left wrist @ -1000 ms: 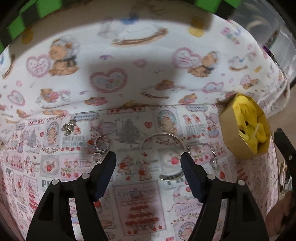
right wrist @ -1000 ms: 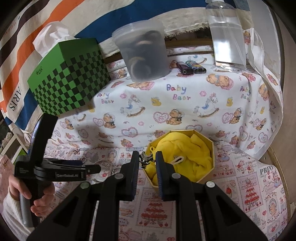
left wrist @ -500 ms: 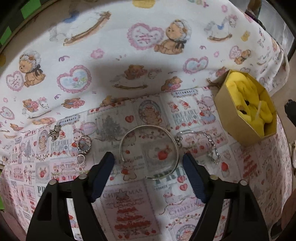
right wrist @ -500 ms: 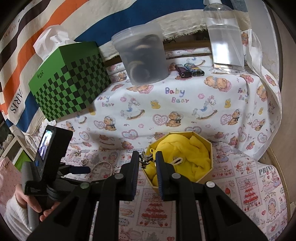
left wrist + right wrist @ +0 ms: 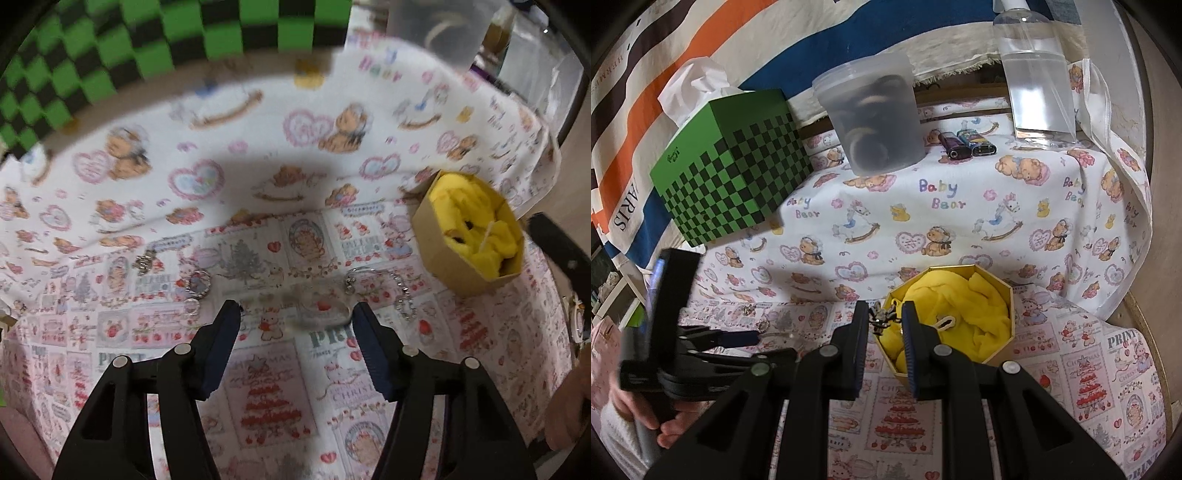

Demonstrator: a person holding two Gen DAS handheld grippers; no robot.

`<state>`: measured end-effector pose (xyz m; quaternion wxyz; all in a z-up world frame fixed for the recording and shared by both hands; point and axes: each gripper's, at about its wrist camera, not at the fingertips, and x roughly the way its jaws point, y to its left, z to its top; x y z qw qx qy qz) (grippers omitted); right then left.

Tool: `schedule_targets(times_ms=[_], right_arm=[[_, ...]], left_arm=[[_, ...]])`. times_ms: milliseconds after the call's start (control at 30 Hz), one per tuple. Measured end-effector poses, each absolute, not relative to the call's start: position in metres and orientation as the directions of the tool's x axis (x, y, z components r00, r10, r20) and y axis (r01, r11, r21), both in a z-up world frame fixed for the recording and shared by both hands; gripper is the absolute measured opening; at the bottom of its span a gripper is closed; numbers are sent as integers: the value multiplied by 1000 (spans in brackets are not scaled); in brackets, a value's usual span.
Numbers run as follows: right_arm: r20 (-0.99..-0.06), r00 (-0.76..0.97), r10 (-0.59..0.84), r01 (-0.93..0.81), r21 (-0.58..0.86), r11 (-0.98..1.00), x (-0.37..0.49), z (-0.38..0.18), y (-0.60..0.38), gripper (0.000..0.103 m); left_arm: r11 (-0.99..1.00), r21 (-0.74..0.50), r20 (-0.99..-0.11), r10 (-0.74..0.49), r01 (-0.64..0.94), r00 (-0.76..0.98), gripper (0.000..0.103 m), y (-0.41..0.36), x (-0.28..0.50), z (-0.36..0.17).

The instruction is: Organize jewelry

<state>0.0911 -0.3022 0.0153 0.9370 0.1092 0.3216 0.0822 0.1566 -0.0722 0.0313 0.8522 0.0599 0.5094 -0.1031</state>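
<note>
My left gripper is open, low over the printed cloth, its fingertips on either side of a silver bangle, which is blurred. A chain bracelet, a ring and a small charm lie nearby. The octagonal gold box with yellow cloth lining stands at the right. In the right wrist view my right gripper is shut on a small silver charm, held just left of the box's near rim. The left gripper shows there too.
A green checkered tissue box, a clear tub, two lighters and a clear bottle stand at the back of the table. The table's right edge is close to the box.
The left gripper has tilted and moved down so the bangle now lies between its fingertips. The right gripper holds still with the charm.
</note>
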Motion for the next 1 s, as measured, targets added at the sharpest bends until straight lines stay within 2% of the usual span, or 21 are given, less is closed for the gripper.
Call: schedule_targets(times_ms=[33,67,167,267,333,400,467,567,667,867,1000], right_arm=[[-585,779,225,-85,257,963,91,15,-302,17],[-586,780,221,-84,253,964,91,15,-301,17],[-577,784,228,-97,248,964,89,18,-298,17],[-567,790,234,-102,255,962,88,21,-299,17],[-567,790,233,-96,261,961,88,20,-301,17],[-567,790,231,-88,268,959,89,20,-304,17],[-568,790,231,-84,274,958,90,20,-305,17],[-566,791,233,-86,275,958,89,20,-305,16],[-568,790,233,-87,272,958,89,20,-304,16],[-580,782,229,-78,274,958,91,17,-306,17],[-578,784,228,-77,275,958,91,17,-308,17]], left_arm=[[969,-9,-880,-124,245,459,44,-71,152,39],[967,-21,-882,-138,255,451,21,-72,149,45],[961,-65,-858,-191,269,477,19,-71,139,72],[961,-36,-835,-181,276,520,19,-69,132,98],[959,-37,-826,-188,280,532,22,-72,129,106],[960,-13,-821,-169,278,545,39,-76,124,102],[963,12,-820,-144,268,554,51,-79,125,91],[963,6,-837,-142,268,528,54,-77,129,72],[966,-2,-861,-134,260,490,68,-74,137,49],[967,-111,-910,-192,230,367,71,-70,160,4],[969,-87,-911,-170,230,374,71,-76,167,-9]])
